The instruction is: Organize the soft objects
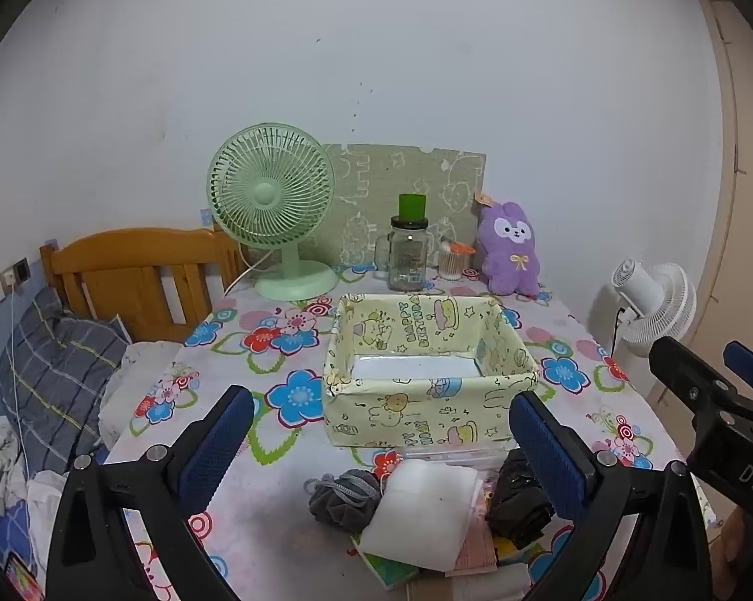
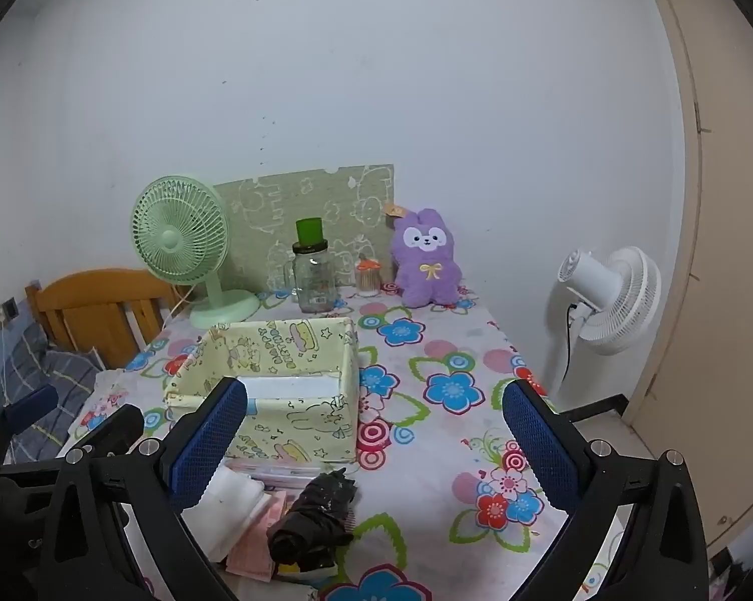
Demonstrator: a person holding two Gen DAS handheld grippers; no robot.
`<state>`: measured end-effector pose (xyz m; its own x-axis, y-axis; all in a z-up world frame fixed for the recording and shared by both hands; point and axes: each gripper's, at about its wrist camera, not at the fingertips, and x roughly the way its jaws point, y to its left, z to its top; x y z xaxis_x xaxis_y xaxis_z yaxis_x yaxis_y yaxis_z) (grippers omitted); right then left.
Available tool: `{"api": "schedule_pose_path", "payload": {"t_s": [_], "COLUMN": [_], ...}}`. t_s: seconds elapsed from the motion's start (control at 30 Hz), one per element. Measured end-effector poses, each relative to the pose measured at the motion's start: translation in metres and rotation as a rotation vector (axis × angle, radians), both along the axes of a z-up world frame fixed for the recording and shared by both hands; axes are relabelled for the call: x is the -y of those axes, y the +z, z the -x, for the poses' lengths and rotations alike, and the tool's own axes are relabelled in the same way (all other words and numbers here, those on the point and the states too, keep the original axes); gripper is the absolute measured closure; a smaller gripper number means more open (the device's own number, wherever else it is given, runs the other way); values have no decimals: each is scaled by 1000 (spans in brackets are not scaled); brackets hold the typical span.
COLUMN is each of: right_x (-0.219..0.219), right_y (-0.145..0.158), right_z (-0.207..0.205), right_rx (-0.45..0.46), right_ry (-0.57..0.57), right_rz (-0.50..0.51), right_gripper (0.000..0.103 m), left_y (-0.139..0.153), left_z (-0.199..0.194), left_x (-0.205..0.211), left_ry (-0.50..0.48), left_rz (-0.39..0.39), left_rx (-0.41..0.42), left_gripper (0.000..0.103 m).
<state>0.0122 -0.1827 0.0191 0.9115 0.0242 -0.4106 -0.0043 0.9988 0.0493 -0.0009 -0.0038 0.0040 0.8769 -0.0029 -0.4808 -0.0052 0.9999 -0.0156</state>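
An open yellow cartoon-print fabric box (image 1: pixel 426 400) (image 2: pixel 286 400) stands mid-table, with only its white bottom showing inside. In front of it lie a grey mesh bath puff (image 1: pixel 344 493), a white foam pad (image 1: pixel 421 513) (image 2: pixel 226 506), a crumpled black bundle (image 1: pixel 519 501) (image 2: pixel 316 516) and a pink cloth (image 2: pixel 256 546). A purple plush bunny (image 1: pixel 509 250) (image 2: pixel 426 260) sits at the back by the wall. My left gripper (image 1: pixel 381 438) is open and empty above the pile. My right gripper (image 2: pixel 374 443) is open and empty, to the right of the left one.
The table has a flowered cloth (image 2: pixel 451 390). At the back stand a green desk fan (image 1: pixel 271 210), a glass jar with green lid (image 1: pixel 409 250) and a small toothpick jar (image 1: pixel 451 260). A white fan (image 2: pixel 609 300) stands right of the table. A bed with wooden headboard (image 1: pixel 126 275) lies left.
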Motion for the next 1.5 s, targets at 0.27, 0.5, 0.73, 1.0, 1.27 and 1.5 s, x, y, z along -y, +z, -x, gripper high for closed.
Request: {"api": "schedule_pose_path", "payload": {"t_s": [0.27,0.5,0.73,1.0,1.27,1.5], "right_x": [2,2,2,2,2,-2], "right_y": [-1,-4,-4,-6,-6,-6], "right_z": [-1,-3,-4,-5,-4,0], "right_rx": [4,-7,-14,-16,-18,-12], "right_ry": [-40,-40,-39,-38,-39,-29], "right_rz": [13,11,13,6,2,-2], "right_gripper": [0,0,0,0,0,0], "left_y": [-5,-5,-5,-8,-11,-11], "left_z": [-5,-5,-7,-11,-7,-3], "left_x": [-5,-3,-4,-4,-1,3], "left_ry": [3,0,0,-6,-7,-20], "left_rz": [33,9,13,17,10,-5], "left_rx": [-6,3,4,-7,-7,-6], "left_gripper": [0,0,0,0,0,0]}}
